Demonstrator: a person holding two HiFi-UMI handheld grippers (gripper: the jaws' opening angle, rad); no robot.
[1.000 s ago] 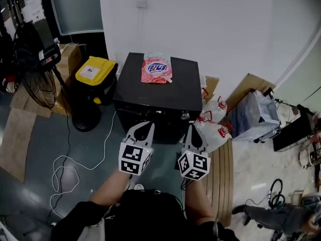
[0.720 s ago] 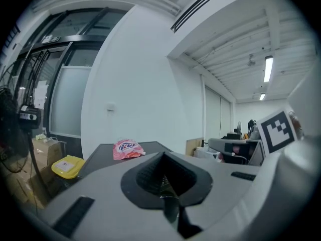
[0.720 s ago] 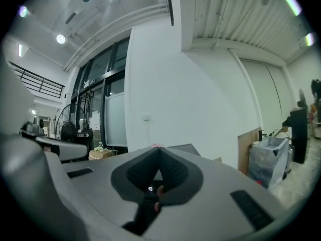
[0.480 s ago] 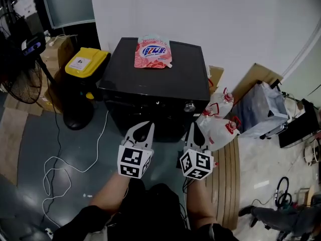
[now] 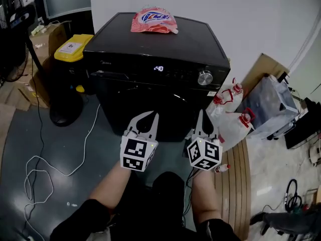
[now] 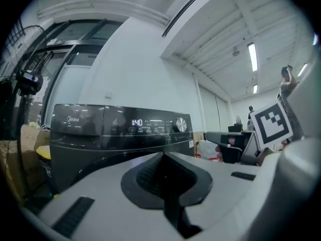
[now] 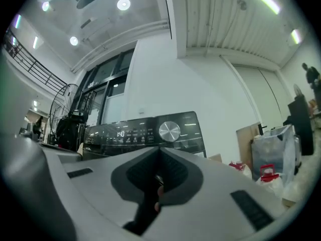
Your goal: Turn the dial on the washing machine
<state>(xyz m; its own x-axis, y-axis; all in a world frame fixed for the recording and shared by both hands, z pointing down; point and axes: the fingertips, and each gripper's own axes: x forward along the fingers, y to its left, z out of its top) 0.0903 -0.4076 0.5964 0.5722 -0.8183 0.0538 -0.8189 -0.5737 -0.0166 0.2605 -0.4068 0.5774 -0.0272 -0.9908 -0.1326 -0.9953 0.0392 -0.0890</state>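
The black washing machine (image 5: 150, 44) stands against the white wall. Its front panel carries a lit display (image 5: 158, 68) and a round silver dial (image 5: 204, 77) at the right end. Both grippers hover in front of the machine, below the panel and apart from it. My left gripper (image 5: 152, 115) is shut with nothing in it, and my right gripper (image 5: 202, 114) is shut and empty too. In the left gripper view the dial (image 6: 181, 125) sits up and to the right of the closed tips (image 6: 163, 155). The right gripper view shows the dial (image 7: 169, 131) just above the closed tips (image 7: 159, 148).
A pink detergent bag (image 5: 153, 21) lies on the machine's top. A yellow-lidded bin (image 5: 72, 46) and a fan base (image 5: 62, 115) stand to the left, with a white cable (image 5: 35, 164) on the floor. Bags with red handles (image 5: 235, 114) and cardboard (image 5: 261, 69) crowd the right.
Both grippers and the head camera have sunk. The machine's front panel with display and dial now faces the view and looks larger. Both grippers stay shut.
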